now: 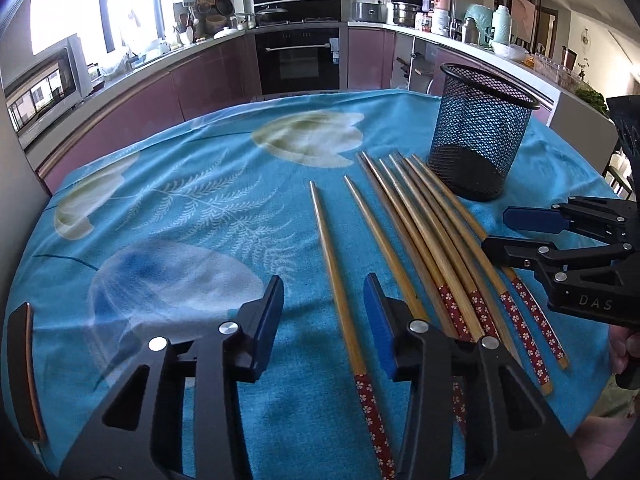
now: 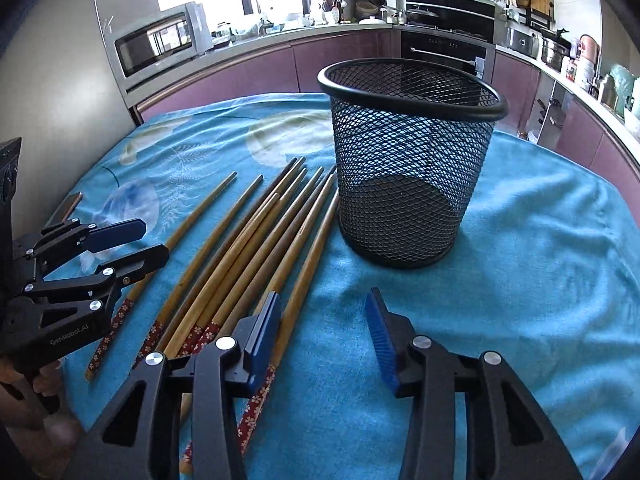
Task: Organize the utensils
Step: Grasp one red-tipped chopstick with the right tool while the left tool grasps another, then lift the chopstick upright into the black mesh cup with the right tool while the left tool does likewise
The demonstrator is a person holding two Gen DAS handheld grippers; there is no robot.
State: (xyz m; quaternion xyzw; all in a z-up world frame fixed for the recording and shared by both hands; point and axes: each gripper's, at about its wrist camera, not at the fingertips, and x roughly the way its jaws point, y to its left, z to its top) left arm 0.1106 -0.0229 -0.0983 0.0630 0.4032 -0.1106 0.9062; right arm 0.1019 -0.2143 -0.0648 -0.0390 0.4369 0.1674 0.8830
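While nothing is gripped yet: step is reaching for the chopsticks [image 1: 404, 232]
Left claw [image 1: 324, 312]: half open, astride one chopstick
Right claw [image 2: 324, 320]: half open, empty
Next: pinch, lift into cup [image 2: 408, 160]
Textures: smooth tapered bamboo; black mesh cup; blue cloth on desk [image 1: 180, 200]

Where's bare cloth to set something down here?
Free: tablecloth left of the chopsticks, and the stretch right of the mesh cup. Crowded: chopsticks fanned beside the cup, left gripper and right gripper hovering over their patterned ends.
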